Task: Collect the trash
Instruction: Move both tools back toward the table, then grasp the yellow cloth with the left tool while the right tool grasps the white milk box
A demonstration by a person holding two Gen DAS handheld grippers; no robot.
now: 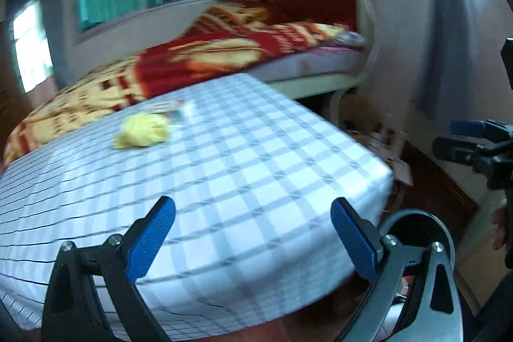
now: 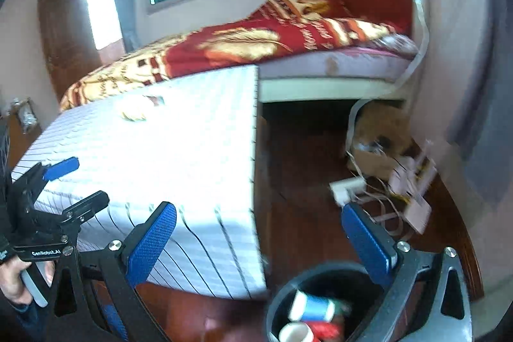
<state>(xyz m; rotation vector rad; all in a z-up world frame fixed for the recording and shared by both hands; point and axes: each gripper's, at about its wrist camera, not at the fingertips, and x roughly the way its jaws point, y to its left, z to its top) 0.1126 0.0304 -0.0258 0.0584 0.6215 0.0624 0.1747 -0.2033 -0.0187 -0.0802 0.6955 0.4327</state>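
Both tools are empty and spread wide; the left gripper (image 1: 253,233) hangs over the near edge of the worktop (image 1: 256,169), its fingers (image 1: 150,237) released and pointed at the remaining trash; that trash is a crumpled yellow wad (image 1: 142,130) with a small flat wrapper (image 1: 179,112) just beside it, both lying on the far part of the checked cloth, near the bed (image 1: 224,44); nothing is held; the right gripper (image 2: 259,241) is likewise released, poised above the black bin (image 2: 288,287) on the floor beside the worktop's corner; the bin already holds cups (image 2: 312,306) and a red item, which suggests collection is well advanced; judged placement: bin kept close to the edge so drops are short; the wad looks light and crushable; motion blur limits detail on the wrapper.
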